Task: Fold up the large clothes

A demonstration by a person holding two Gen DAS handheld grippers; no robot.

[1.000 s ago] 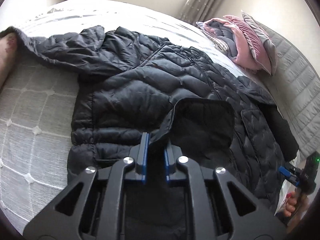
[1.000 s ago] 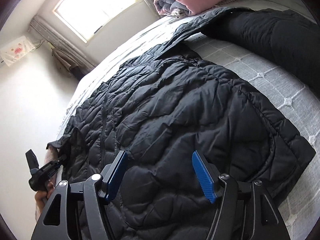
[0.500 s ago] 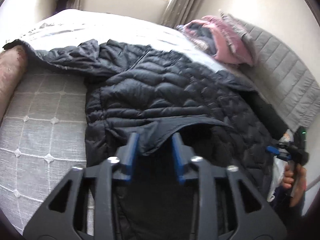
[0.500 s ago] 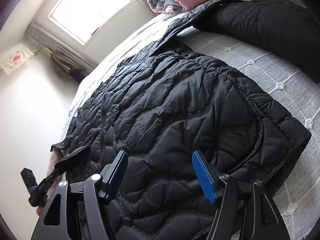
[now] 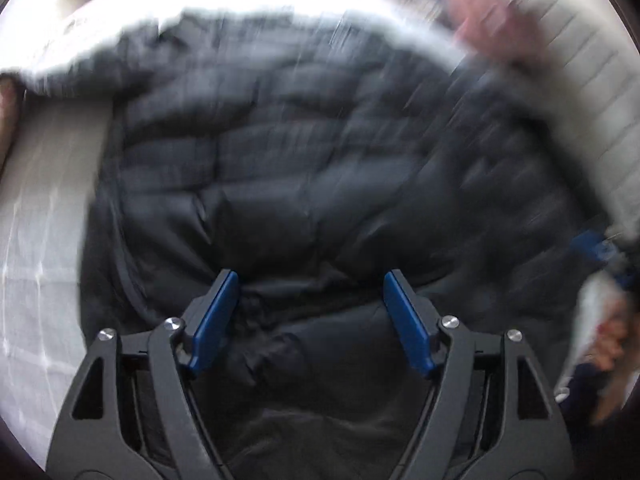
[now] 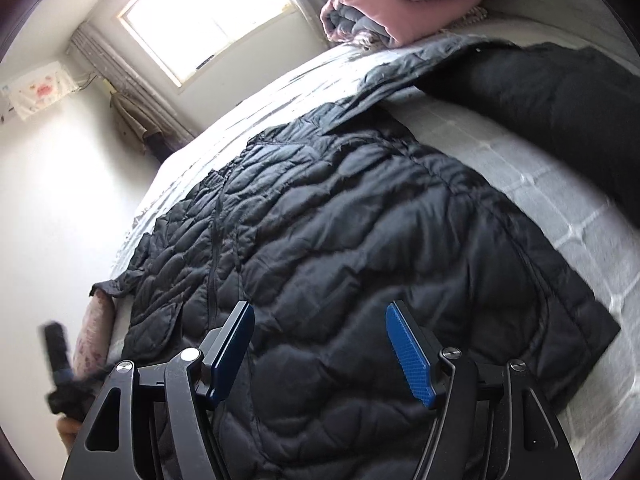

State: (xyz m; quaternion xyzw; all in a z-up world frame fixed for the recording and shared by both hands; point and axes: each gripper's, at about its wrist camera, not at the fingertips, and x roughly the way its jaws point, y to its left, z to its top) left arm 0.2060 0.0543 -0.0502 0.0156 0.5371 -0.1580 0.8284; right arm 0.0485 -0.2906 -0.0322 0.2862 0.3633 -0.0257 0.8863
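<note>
L gripper [image 5: 310,304] jaws opening, hem it pinched a sec ago dropped onto black puffer jacket [image 6: 360,240]; front laid flat, fold next. R gripper [image 6: 320,340] open, empty.

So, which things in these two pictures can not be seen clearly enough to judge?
- Left wrist view: motion blur smears the black jacket, so its folds and zipper are unreadable.
- Left wrist view: the pink bedding is only a blur.
- Right wrist view: the jacket's near hem is hidden behind the right gripper.
- Right wrist view: the left gripper is blurred at the edge; its jaws cannot be seen there.
</note>
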